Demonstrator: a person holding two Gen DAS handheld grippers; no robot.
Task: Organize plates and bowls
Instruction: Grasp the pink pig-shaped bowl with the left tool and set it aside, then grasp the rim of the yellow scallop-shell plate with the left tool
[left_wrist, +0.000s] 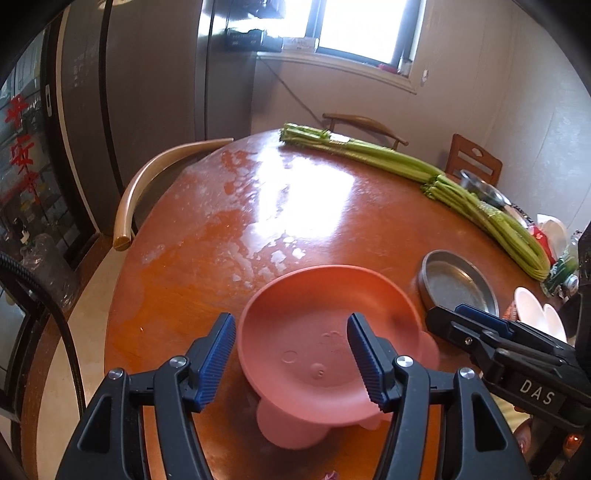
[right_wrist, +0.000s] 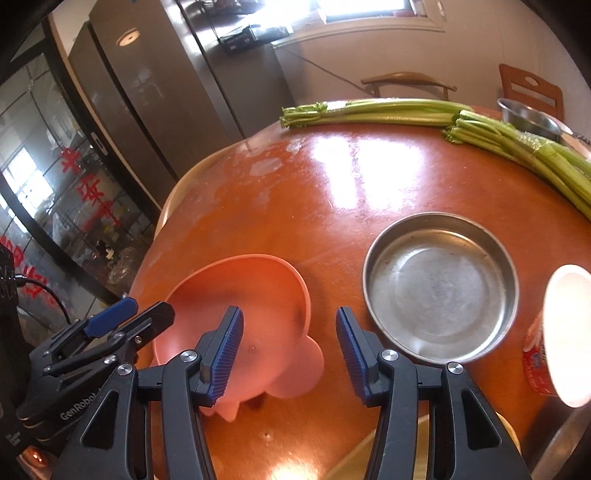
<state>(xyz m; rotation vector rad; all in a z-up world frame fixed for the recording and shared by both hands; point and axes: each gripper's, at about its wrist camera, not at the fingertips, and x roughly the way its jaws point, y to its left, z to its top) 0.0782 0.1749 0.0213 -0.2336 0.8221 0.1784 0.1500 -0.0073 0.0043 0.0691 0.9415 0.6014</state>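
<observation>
Left wrist view: the left gripper (left_wrist: 291, 356) hung jaws apart over the pink plate (left_wrist: 328, 343) on the table (left_wrist: 314, 206), gripping nothing. Right wrist view: the right gripper (right_wrist: 290, 354) gaped empty between the plate and the steel dish (right_wrist: 441, 288). Best bite one rim squarely, lift level.

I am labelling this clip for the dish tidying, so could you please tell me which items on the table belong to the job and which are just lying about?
Belongs to the job:
pink plate
metal dish
white plate
steel bowl

Just lying about:
celery bunches
red packet
</observation>
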